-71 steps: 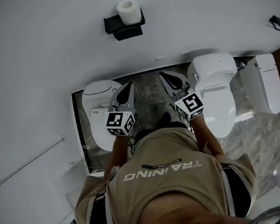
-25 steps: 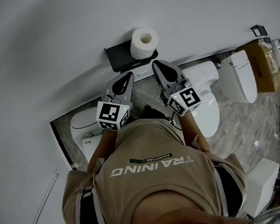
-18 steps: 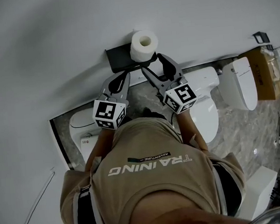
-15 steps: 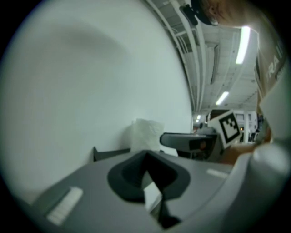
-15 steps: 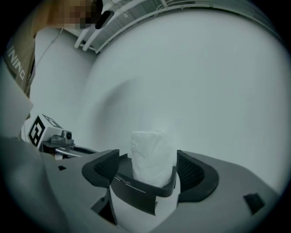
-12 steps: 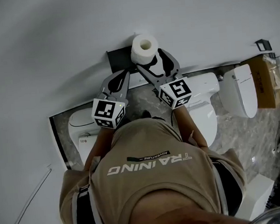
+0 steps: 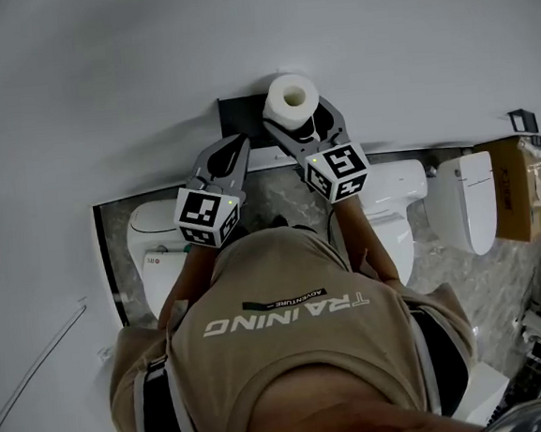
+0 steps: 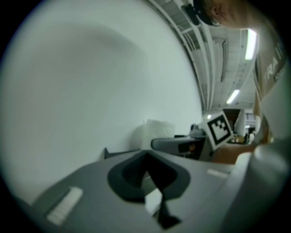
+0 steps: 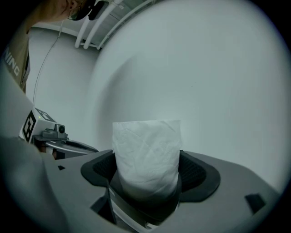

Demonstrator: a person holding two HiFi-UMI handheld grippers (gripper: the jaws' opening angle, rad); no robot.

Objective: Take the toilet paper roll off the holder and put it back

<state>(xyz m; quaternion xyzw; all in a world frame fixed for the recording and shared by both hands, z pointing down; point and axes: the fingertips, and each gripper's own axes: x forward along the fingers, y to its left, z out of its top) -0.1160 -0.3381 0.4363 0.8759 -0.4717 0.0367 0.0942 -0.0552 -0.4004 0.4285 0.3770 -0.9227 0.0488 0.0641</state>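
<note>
A white toilet paper roll stands upright on a black wall holder. My right gripper is open, one jaw on each side of the roll. In the right gripper view the roll fills the gap between the dark pads, which lie close against its sides without squeezing it. My left gripper is shut and empty, just left of and below the holder. From the left gripper view the roll shows beyond the closed jaws of the left gripper, with the right gripper's marker cube beside it.
A plain white wall backs the holder. Below it stand white toilets at the left, the middle and the right, on a marble floor. A cardboard box is at far right. The person's torso fills the lower view.
The right gripper has opened wide and moved up to the roll, so its jaws now flank it. The left gripper stayed shut and rose slightly toward the holder.
</note>
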